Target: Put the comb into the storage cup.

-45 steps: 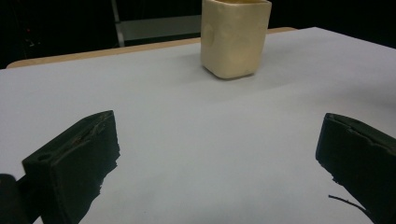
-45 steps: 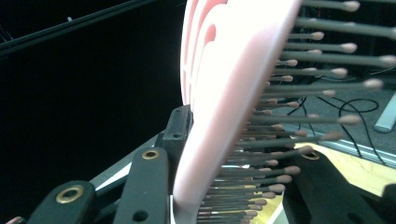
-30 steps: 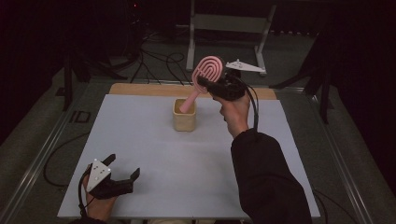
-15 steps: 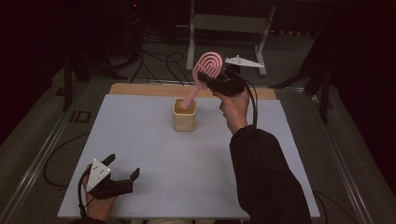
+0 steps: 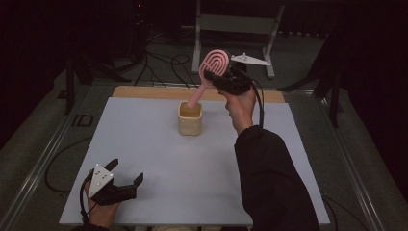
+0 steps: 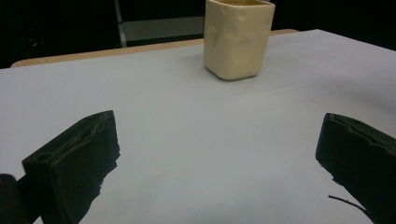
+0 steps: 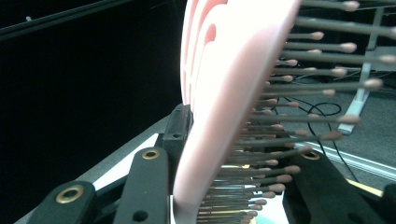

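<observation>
Brush [image 5: 214, 65] clamped in my right gripper [image 5: 219, 79].
Handle tip in cup [image 5: 190, 119], frame centre; left gripper [image 5: 126, 180] wide, lower left.

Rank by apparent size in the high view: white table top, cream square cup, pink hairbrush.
1. White table top.
2. and 3. Pink hairbrush and cream square cup look alike; the raised brush makes ranking unsure.

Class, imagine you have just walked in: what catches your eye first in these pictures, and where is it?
First, the pink hairbrush, held up at the table's far side by the right tongs, its handle angled down into the cream cup at mid-table. Next, the left tongs, open and holding nothing, low at the near left edge.
</observation>
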The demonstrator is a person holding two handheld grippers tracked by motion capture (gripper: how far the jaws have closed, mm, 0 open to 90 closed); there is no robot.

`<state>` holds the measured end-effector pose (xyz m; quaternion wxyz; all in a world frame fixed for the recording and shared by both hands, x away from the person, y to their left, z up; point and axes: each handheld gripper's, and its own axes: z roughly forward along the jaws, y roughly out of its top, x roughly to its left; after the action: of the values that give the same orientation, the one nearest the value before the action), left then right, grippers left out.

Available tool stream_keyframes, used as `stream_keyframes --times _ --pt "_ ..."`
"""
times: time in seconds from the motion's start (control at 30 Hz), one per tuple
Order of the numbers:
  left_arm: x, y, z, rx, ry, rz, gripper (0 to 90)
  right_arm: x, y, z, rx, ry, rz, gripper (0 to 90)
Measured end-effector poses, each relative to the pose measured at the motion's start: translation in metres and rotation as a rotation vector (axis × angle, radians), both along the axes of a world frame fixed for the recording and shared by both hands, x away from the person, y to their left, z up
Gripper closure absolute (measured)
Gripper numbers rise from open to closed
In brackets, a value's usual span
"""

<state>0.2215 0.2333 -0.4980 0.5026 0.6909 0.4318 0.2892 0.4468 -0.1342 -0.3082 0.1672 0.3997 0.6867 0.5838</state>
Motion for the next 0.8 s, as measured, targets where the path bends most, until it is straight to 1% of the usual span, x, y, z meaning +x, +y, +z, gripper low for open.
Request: stream_keyframes --times 0.13,0.37,0.57,0.8 --pt "0.0 0.0 0.0 -0.001 0.001 0.001 0.1 0.003 0.0 -0.001 0.015 0.008 -0.004 63.6" --pt "0.0 0.0 0.0 0.001 0.001 0.002 0.0 0.007 0.0 -0.006 0.015 0.03 -0.026 63.6" --pt "0.0 0.001 0.0 0.004 0.002 0.001 0.1 0.011 -0.001 -0.01 0.011 0.039 -0.038 63.7" --pt "0.0 0.001 0.0 0.003 0.001 0.0 0.1 0.013 0.0 -0.014 0.011 0.049 -0.041 63.7"
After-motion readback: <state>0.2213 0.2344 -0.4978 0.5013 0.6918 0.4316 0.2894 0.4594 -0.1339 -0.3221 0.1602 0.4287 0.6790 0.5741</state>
